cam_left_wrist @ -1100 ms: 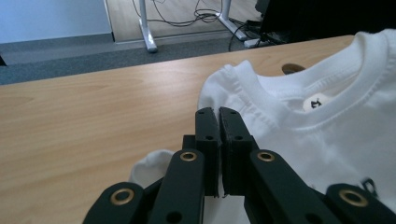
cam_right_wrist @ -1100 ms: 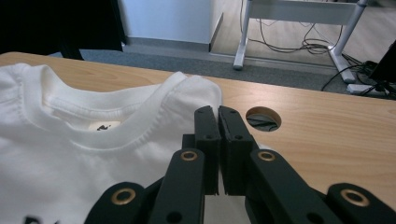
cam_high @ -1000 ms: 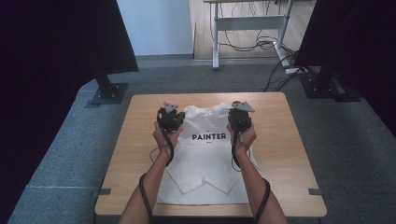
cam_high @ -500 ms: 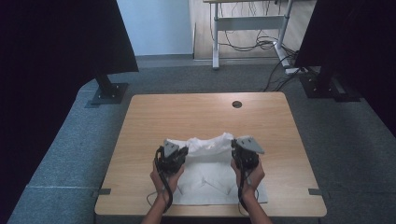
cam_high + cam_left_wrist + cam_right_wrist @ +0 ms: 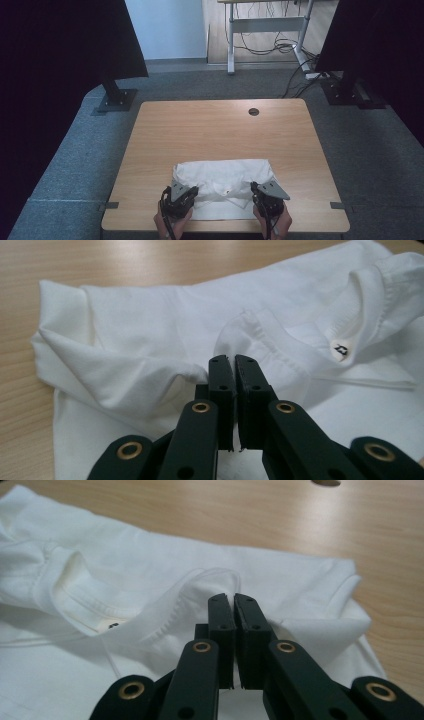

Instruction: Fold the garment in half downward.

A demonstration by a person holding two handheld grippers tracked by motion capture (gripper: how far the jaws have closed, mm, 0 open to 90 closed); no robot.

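Observation:
A white T-shirt point(image 5: 225, 177) lies folded in half on the near part of the wooden table point(image 5: 220, 130), collar side drawn toward the front edge. My left gripper point(image 5: 191, 193) is shut on a pinch of shoulder fabric at the shirt's near left. My right gripper point(image 5: 254, 189) is shut on the matching fabric at the near right. The left gripper view has the jaws point(image 5: 231, 360) closed on a fold, with the collar label point(image 5: 341, 349) to the right. From the right gripper view, the jaws point(image 5: 230, 599) clamp a raised fold beside the collar point(image 5: 75, 595).
A round cable hole point(image 5: 254, 111) sits in the far part of the table. Black panels on stands point(image 5: 115, 97) flank the table left and right point(image 5: 350, 90). A desk with hanging cables point(image 5: 270, 45) stands behind. Grey carpet surrounds the table.
Both grippers moved from the table's middle to its near edge, pulling the shirt's top over the lower half. The printed word is now hidden inside the fold.

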